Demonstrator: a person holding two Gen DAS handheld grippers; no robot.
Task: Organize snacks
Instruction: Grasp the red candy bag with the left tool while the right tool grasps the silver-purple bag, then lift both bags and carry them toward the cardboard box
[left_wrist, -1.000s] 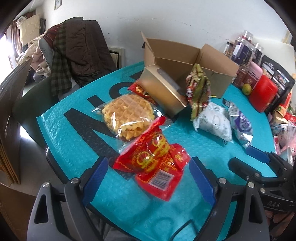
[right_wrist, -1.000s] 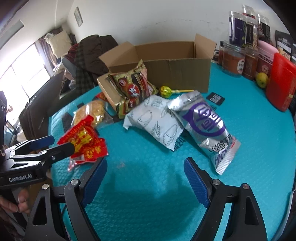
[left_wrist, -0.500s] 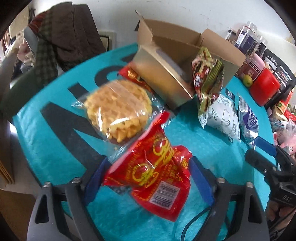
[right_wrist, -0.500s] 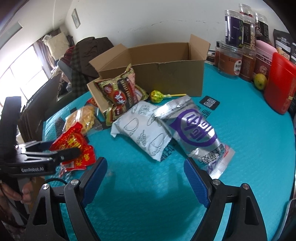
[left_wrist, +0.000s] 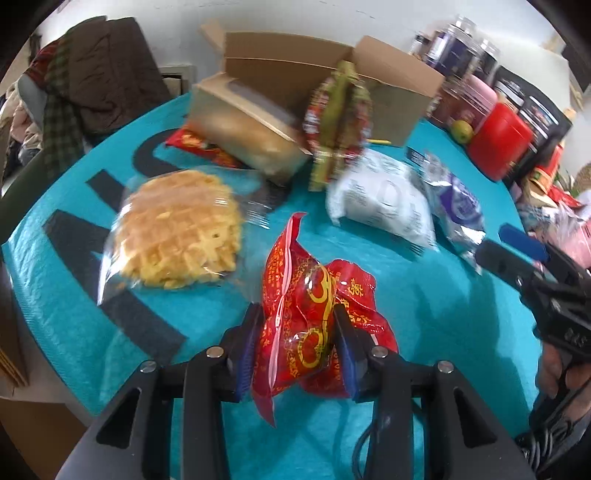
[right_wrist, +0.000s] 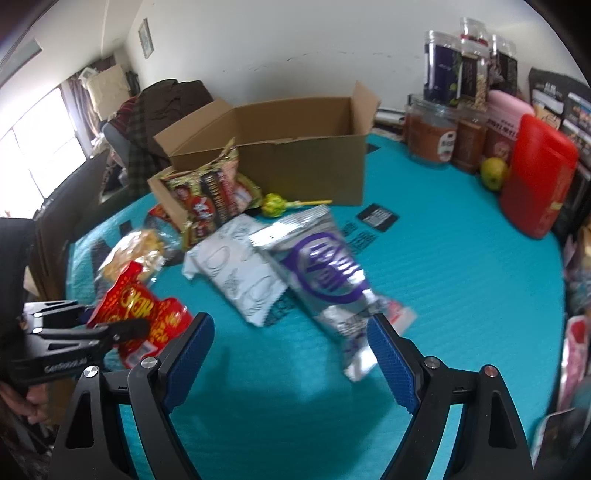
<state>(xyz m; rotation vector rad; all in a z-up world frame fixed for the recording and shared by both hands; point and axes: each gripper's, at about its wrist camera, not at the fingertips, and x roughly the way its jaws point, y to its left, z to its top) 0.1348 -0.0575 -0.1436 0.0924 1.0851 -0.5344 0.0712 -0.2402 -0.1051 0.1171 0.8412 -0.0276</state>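
Between the left gripper's (left_wrist: 297, 343) pinching jaws, red snack packet (left_wrist: 306, 314) apparently crumples.

The red snack packet (left_wrist: 299, 314) with gold print is pinched and crumpled between blue pads, its top corner pointing up. Beside it lies a clear-wrapped waffle (left_wrist: 177, 236), flat on the teal mat. Farther on, a white packet (right_wrist: 240, 269) and a silver-and-purple packet (right_wrist: 325, 277) lie side by side, overlapping. A red-green-gold bag (right_wrist: 210, 199) leans against the open cardboard box (right_wrist: 280, 162), with a green lollipop (right_wrist: 273, 205) just beside it.
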